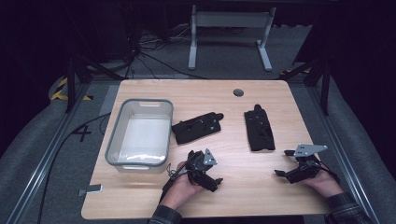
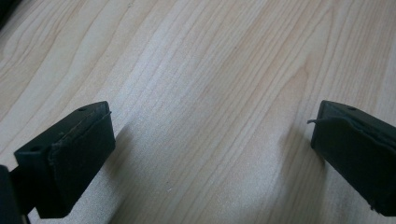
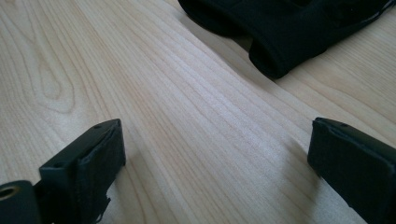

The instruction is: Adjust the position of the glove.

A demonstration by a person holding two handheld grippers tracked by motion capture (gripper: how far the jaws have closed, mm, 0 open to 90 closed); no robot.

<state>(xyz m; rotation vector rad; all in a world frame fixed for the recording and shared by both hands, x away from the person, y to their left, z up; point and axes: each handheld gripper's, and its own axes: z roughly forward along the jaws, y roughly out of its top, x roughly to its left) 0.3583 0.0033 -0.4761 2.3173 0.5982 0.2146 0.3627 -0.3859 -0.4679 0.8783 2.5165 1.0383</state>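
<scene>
Currently both grippers rest low over the bare tabletop (image 1: 243,186), nothing grasped: left gripper (image 2: 212,154) has its jaws spread wide with only wood grain between them, right gripper (image 3: 217,163) likewise released. Looks like the approach step, before any pick. Nearest the right gripper, just ahead and slightly to its left, lies a black fabric brace (image 3: 299,28): flat, soft, matte, with strap-like ridges. A second black brace (image 1: 197,126) lies ahead of the left gripper, beside the grey-rimmed bin (image 1: 140,101). Next move likely calls for advancing and pinching a fabric edge; limp material may sag.
</scene>
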